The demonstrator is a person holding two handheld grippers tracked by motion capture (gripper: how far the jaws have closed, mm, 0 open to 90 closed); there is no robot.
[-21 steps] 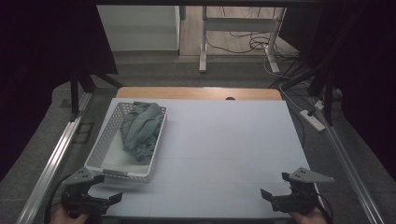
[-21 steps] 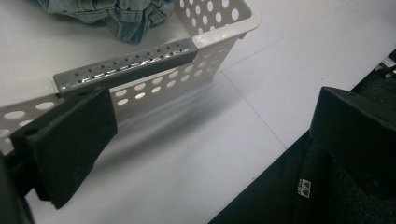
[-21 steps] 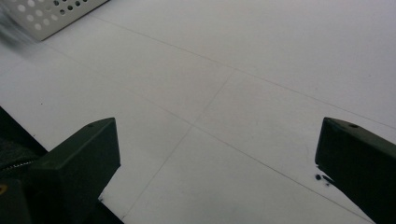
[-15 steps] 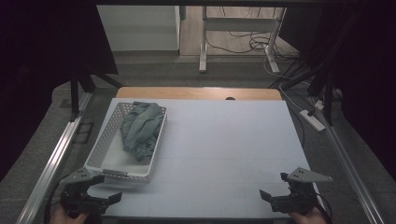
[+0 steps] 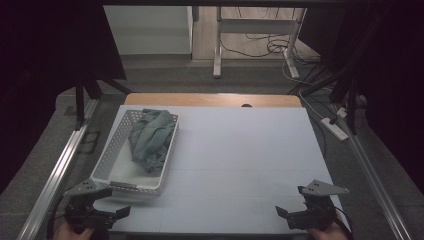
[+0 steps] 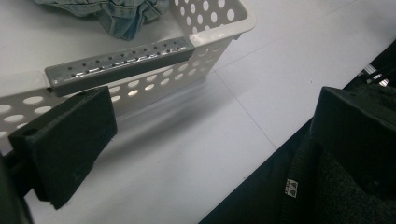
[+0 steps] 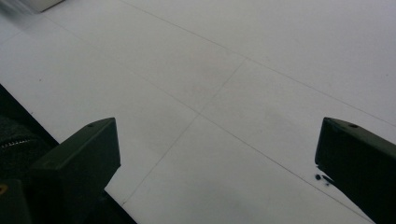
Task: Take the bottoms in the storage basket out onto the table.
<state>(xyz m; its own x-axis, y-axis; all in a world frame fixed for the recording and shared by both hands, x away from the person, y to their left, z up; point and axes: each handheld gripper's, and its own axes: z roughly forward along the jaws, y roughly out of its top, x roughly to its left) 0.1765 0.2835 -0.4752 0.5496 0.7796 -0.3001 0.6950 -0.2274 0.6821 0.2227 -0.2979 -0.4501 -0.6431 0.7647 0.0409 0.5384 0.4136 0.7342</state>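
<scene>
On the white table top (image 5: 240, 165), toward its left side, sits a white perforated plastic basket (image 5: 112, 160) with a grey handle strip (image 6: 121, 65) along its near end — inside it lies a crumpled grey-green cloth (image 5: 150, 140), bunched toward the far half. At the near left corner the left gripper (image 5: 116, 202) hovers just beside the basket's near end, its black jaws spread wide with nothing between them; in the left gripper view one jaw sits just below the grey handle strip, apart from it. At the near right edge the right gripper (image 5: 290, 202) is held well apart from the basket — its jaws stand wide open too, over bare table.
</scene>
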